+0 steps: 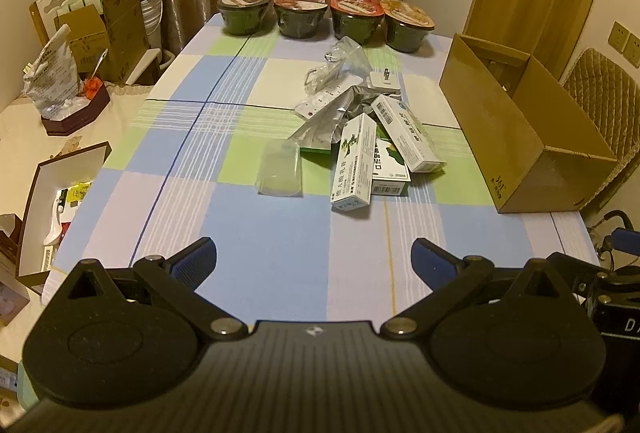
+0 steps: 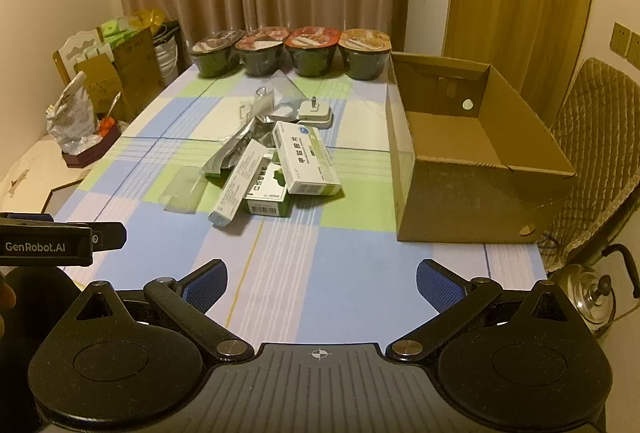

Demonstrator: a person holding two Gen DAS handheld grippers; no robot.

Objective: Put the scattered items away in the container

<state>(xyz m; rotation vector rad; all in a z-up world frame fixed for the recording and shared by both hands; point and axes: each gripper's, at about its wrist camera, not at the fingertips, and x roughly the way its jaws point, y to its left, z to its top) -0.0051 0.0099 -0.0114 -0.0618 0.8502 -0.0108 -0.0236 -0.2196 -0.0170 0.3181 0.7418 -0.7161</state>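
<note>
Left gripper [image 1: 314,259]: nearest the lens, low over the checked tablecloth [image 1: 260,233]; blue ribbed fingers spread wide, nothing between them.
Right gripper [image 2: 322,283]: likewise at the near table edge, fingers wide apart and empty.
Long white box [image 1: 354,163]: closest of the pile, a slim stiff carton leaning over the others; probably light, best pinched across its narrow sides near the middle.
Clear plastic cup [image 1: 280,171]: lies on its side just left of the pile; thin, smooth and likely slippery, may buckle under a hard squeeze, so take it gently by the rim.
Green box [image 2: 268,193]: flat carton partly under the long one; needs uncovering first.
White-and-green box [image 2: 306,159]: rests on top, rigid edges, an easy grasp across its width.
Silver foil pouch [image 1: 332,117]: crumpled, soft, no firm edge; pinch a fold.
White charger [image 2: 316,111]: small hard block beyond the cartons, denser than the rest by my guess.
Cardboard box [image 2: 472,189]: open container at the right of the table, well apart from the pile; looks empty.
Noodle bowls [image 1: 298,15]: four lidded tubs in a row at the far edge.
</note>
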